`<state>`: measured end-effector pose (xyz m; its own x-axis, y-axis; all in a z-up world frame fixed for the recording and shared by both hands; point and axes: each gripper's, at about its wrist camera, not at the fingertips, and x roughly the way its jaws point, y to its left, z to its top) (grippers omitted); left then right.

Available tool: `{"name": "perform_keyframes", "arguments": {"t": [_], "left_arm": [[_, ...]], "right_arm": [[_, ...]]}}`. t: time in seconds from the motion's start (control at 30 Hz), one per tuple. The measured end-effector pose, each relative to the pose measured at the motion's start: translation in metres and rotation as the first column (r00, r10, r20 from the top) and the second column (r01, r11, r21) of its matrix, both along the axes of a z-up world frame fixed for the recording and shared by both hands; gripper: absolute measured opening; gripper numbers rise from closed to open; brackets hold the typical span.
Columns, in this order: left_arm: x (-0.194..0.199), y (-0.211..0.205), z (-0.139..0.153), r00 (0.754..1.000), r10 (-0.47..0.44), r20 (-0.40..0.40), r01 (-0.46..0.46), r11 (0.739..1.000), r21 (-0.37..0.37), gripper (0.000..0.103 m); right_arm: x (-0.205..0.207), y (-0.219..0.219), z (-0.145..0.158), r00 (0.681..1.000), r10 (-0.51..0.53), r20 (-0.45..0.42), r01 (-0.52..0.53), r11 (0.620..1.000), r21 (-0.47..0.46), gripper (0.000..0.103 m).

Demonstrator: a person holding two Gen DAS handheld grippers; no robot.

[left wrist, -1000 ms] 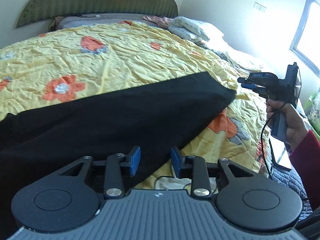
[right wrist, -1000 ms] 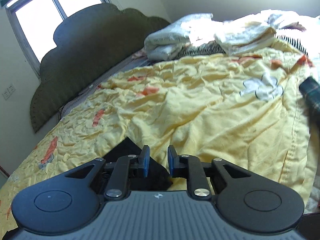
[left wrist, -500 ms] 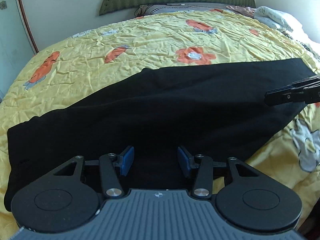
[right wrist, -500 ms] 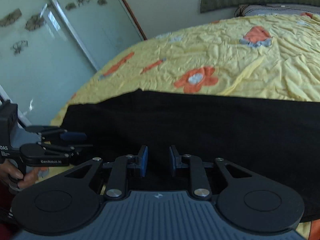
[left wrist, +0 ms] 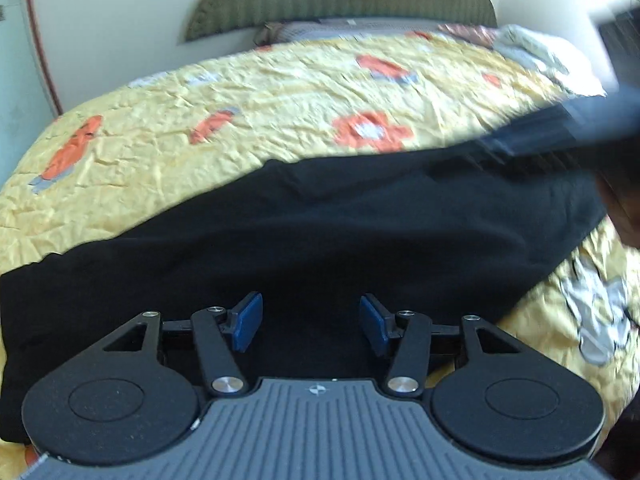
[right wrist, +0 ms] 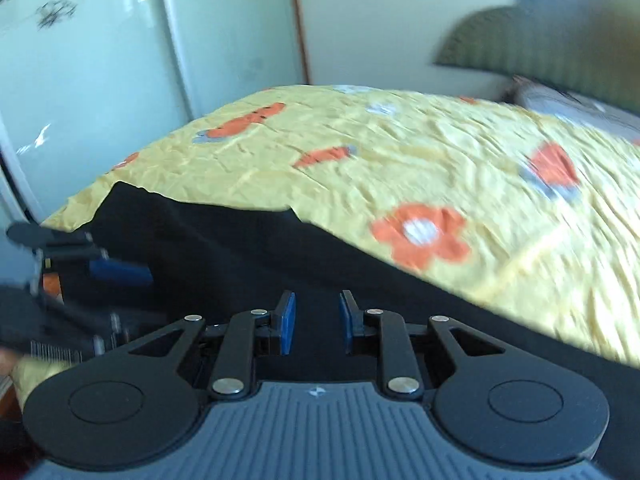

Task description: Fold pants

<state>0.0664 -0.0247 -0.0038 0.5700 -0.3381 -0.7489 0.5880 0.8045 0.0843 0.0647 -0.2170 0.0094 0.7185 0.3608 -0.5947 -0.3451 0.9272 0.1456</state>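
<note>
Black pants (left wrist: pixel 320 240) lie flat along the near edge of a bed with a yellow flowered cover (left wrist: pixel 280 92). My left gripper (left wrist: pixel 310 328) is open and empty, just above the near part of the pants. The right gripper shows blurred at the upper right of the left wrist view (left wrist: pixel 560 132), over the pants' right end. In the right wrist view the pants (right wrist: pixel 240 248) stretch left to right. My right gripper (right wrist: pixel 316 326) is open and empty above them. The left gripper shows blurred at the left of that view (right wrist: pixel 80 264).
A green headboard (left wrist: pixel 340 0) and pillows (left wrist: pixel 532 48) stand at the far end of the bed. Pale green wardrobe doors (right wrist: pixel 100 60) rise beyond the bed's left side. A white wall (right wrist: pixel 380 20) is behind.
Both grippers have swung further left and closer together over the pants. The left jaws have opened a little wider. The right jaws have also opened somewhat.
</note>
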Motion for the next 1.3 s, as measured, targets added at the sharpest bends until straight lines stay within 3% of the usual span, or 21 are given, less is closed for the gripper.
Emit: {"name": "perform_keyframes", "arguments": {"t": [0.1, 0.23, 0.33, 0.43, 0.57, 0.7, 0.8, 0.87, 1.0, 1.13, 1.2, 1.23, 1.3], "left_arm": [[-0.008, -0.002, -0.003, 0.999, -0.009, 0.031, 0.008, 1.0, 0.014, 0.057], [-0.002, 0.003, 0.006, 1.0, 0.019, 0.022, -0.018, 0.999, -0.048, 0.058], [0.005, 0.002, 0.01, 0.999, 0.029, 0.037, -0.027, 0.998, -0.053, 0.058], [0.014, 0.001, 0.012, 0.999, 0.039, 0.033, -0.037, 0.997, -0.069, 0.058], [0.022, 0.002, 0.015, 0.997, 0.067, 0.039, -0.064, 0.995, -0.079, 0.058], [0.032, 0.007, 0.016, 0.994, 0.108, 0.031, -0.105, 0.991, -0.082, 0.059], [0.039, 0.007, 0.018, 0.991, 0.13, 0.026, -0.128, 0.989, -0.08, 0.059], [0.041, 0.005, 0.022, 0.991, 0.133, 0.032, -0.13, 0.988, -0.087, 0.059], [0.046, -0.006, 0.026, 0.99, 0.132, 0.051, -0.126, 0.987, -0.096, 0.066], [0.05, -0.026, 0.024, 0.996, 0.091, 0.023, -0.088, 0.99, -0.108, 0.066], [0.046, -0.037, 0.018, 0.999, 0.041, 0.002, -0.04, 0.993, -0.108, 0.067], [0.042, -0.043, 0.013, 1.0, 0.01, -0.009, -0.011, 0.995, -0.097, 0.067], [0.031, -0.054, 0.0, 0.999, -0.046, -0.02, 0.045, 0.998, -0.051, 0.068]], "right_arm": [[0.047, 0.024, 0.0, 0.998, 0.069, -0.007, -0.069, 0.996, -0.063, 0.023], [0.093, 0.044, -0.01, 0.992, 0.115, -0.047, -0.119, 0.987, -0.107, 0.023], [0.114, 0.055, -0.022, 0.985, 0.144, -0.093, -0.156, 0.979, -0.133, 0.023], [0.126, 0.059, -0.033, 0.989, 0.118, -0.087, -0.131, 0.979, -0.158, 0.023], [0.13, 0.048, -0.027, 0.998, 0.034, -0.047, -0.039, 0.994, -0.099, 0.023], [0.131, 0.049, -0.025, 0.988, 0.125, -0.089, -0.126, 0.992, -0.007, 0.023], [0.137, 0.064, -0.034, 0.992, 0.097, -0.076, -0.105, 0.987, -0.119, 0.023], [0.136, 0.061, -0.032, 0.999, 0.033, -0.039, -0.037, 0.992, -0.125, 0.023], [0.097, 0.022, -0.006, 0.997, -0.053, 0.047, 0.052, 0.998, 0.024, 0.023], [0.032, -0.024, -0.004, 0.991, -0.128, 0.036, 0.124, 0.988, 0.089, 0.027], [0.0, -0.056, -0.016, 0.983, -0.179, -0.028, 0.181, 0.974, 0.139, 0.052], [-0.013, -0.069, -0.022, 0.975, -0.217, -0.056, 0.223, 0.965, 0.138, 0.058], [-0.038, -0.091, -0.033, 0.951, -0.297, -0.089, 0.305, 0.948, 0.088, 0.06]]}}
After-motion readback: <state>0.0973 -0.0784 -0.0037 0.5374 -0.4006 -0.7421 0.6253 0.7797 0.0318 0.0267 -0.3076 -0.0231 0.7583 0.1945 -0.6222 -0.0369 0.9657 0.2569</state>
